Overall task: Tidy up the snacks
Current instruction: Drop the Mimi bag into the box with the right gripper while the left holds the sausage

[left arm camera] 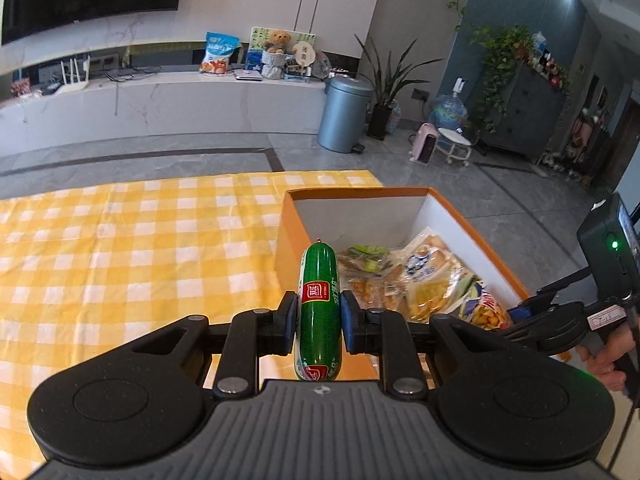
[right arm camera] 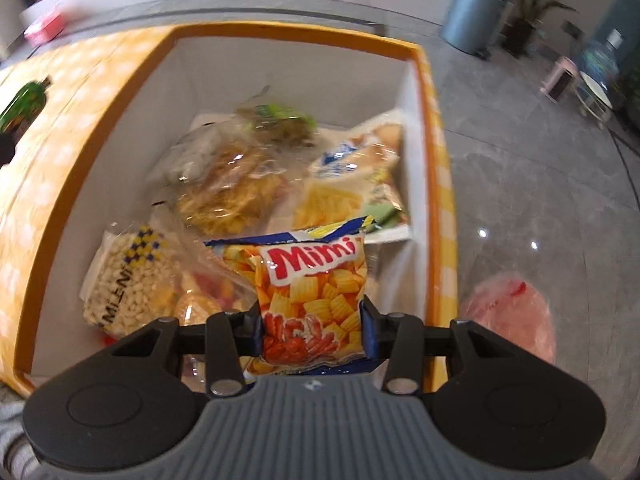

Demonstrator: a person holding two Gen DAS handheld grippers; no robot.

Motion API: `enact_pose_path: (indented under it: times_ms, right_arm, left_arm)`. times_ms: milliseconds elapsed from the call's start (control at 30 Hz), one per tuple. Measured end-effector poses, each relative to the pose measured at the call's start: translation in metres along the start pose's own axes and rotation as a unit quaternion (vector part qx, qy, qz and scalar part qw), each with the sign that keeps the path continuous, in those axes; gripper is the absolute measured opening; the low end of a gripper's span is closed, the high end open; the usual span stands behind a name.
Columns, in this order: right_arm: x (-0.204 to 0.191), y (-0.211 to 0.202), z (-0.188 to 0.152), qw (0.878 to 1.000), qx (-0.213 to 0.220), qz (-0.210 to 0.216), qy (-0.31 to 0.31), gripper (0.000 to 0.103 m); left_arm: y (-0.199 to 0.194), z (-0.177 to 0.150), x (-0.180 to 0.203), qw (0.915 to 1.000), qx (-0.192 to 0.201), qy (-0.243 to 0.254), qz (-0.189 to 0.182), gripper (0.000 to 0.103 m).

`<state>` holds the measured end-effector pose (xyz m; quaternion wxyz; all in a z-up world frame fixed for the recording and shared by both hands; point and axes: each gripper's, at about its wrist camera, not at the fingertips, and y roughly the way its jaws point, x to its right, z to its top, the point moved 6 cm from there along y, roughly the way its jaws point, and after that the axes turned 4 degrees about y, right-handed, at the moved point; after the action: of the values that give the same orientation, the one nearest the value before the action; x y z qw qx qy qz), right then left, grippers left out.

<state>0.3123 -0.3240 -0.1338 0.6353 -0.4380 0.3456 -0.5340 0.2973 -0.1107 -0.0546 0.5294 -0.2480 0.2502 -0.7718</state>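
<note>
The left gripper is clamping a green sausage at lower centre, while the right gripper is pinching a Mimi snack bag over the orange box at frame centre.

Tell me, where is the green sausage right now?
The green sausage is clamped upright in the left gripper, above the checked tablecloth just left of the orange box. The right wrist view glimpses it at the far left edge.
</note>
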Motion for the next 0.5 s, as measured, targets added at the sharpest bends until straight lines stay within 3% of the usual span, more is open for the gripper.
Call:
enact_pose_path:
  times_ms: [167, 267, 400, 500]
  right_arm:
    - [-0.008, 0.010, 0.002, 0.999, -0.009, -0.044, -0.027, 0.043]
    - [-0.010, 0.011, 0.005, 0.998, -0.003, -0.050, -0.028, 0.044]
    - [-0.007, 0.003, 0.009, 0.999, 0.024, -0.038, -0.023, 0.063]
    - [0.000, -0.008, 0.013, 0.998, 0.050, -0.037, -0.007, 0.063]
  left_arm:
    - [-0.006, -0.001, -0.001, 0.9997, 0.001, 0.013, 0.021, 0.025]
    - [-0.011, -0.002, -0.001, 0.9993, 0.007, 0.024, 0.029, 0.025]
    - [-0.018, -0.003, -0.002, 0.9987, 0.004, 0.041, 0.030, 0.025]
    - [-0.022, -0.003, 0.000, 0.9983, 0.001, 0.052, 0.027, 0.025]
